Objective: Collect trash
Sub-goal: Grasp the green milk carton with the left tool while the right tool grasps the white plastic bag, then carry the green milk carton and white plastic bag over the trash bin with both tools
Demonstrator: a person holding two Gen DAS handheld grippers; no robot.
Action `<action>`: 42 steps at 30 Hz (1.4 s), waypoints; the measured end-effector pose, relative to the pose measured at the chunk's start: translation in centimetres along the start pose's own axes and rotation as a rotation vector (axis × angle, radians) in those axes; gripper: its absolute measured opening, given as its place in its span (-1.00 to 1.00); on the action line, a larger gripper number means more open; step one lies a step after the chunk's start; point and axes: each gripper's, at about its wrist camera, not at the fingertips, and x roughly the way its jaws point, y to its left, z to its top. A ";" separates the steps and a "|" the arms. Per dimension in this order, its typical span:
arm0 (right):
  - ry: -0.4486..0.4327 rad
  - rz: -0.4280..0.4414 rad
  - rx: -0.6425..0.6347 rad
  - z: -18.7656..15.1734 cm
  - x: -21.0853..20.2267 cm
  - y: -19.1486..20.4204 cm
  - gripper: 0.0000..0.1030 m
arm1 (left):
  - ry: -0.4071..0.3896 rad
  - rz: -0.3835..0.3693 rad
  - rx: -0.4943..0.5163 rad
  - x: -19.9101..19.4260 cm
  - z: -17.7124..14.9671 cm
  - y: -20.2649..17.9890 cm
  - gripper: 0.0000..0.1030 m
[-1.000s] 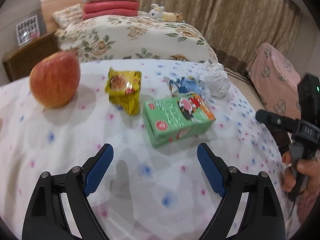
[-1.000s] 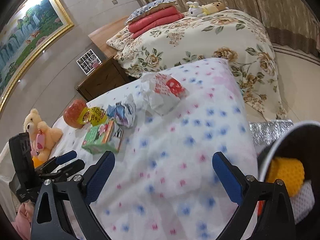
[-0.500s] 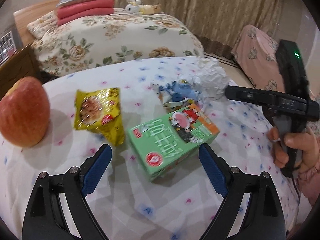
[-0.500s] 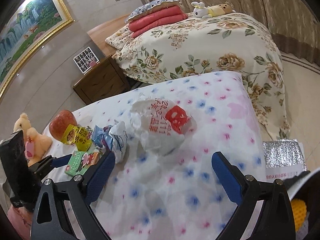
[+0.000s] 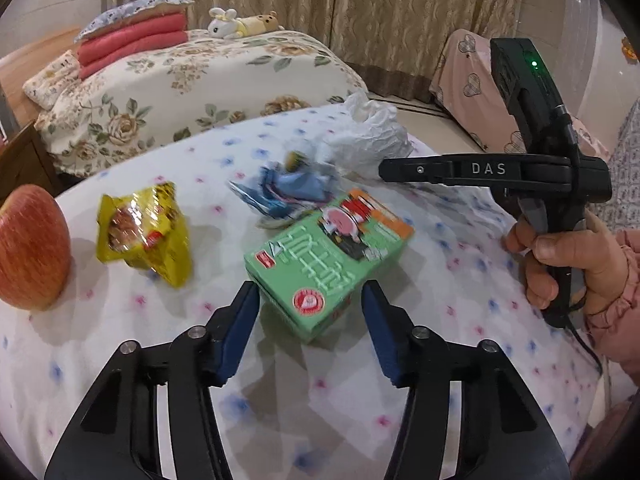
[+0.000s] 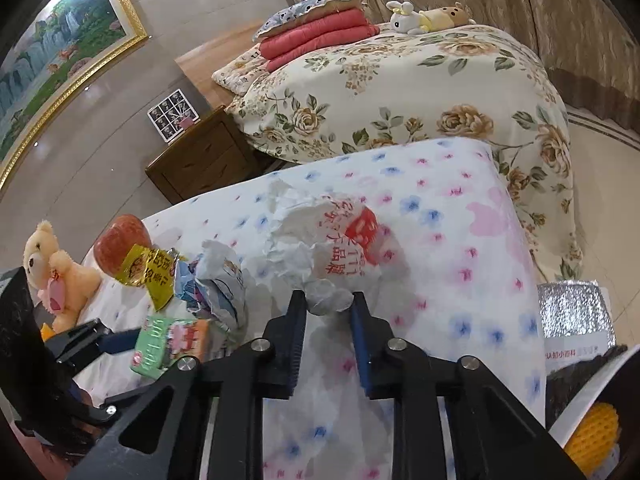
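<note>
A green carton [image 5: 326,262] lies on the flowered table [image 5: 120,340]. My left gripper [image 5: 310,300] is closing around its near end, with the pads at its sides; contact is unclear. Behind it lie a blue wrapper [image 5: 284,194], a yellow snack packet [image 5: 146,230] and a crumpled white plastic bag [image 5: 368,136]. In the right wrist view my right gripper [image 6: 328,300] is shut on the near edge of the white bag [image 6: 332,240]. The carton [image 6: 168,342] and the blue wrapper [image 6: 216,280] lie to its left.
A red apple [image 5: 30,248] stands at the table's left. A teddy bear [image 6: 56,264] sits beyond it. A bin with a yellow thing [image 6: 592,436] is at the lower right. A flowered bed [image 6: 400,92] and a wooden nightstand [image 6: 196,160] stand behind.
My left gripper moved forward to the green carton and narrowed around it. My right gripper moved to the white plastic bag and shut on its edge.
</note>
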 end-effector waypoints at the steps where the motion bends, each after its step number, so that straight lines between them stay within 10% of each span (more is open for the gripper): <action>1: 0.001 0.004 0.008 -0.3 -0.3 -0.1 -0.58 | 0.002 -0.004 -0.001 -0.1 0.0 -0.2 0.03; 6: -0.010 0.018 0.035 -1.4 -2.0 -0.4 -0.60 | 0.005 -0.082 0.039 -1.7 -1.4 -3.0 0.01; 12: -0.024 0.027 0.060 -2.8 -4.6 -1.1 -0.61 | 0.002 0.033 -0.010 -1.7 -1.2 -2.1 0.49; 20: -0.025 0.026 0.113 -4.6 -6.9 -2.4 -0.61 | 0.000 0.057 -0.008 -0.3 -0.2 -3.1 0.55; 22: -0.029 0.025 0.115 -5.0 -7.4 -2.6 -0.61 | 0.011 0.086 0.017 0.1 -0.4 -3.8 0.53; 24: -0.031 0.026 0.121 -5.5 -7.8 -2.7 -0.61 | 0.021 0.104 0.033 0.4 -0.5 -4.4 -0.02; 42: -0.048 0.035 0.155 -9.7 -11.9 -3.7 -0.61 | 0.008 0.102 -0.085 -1.8 -3.1 -10.0 0.01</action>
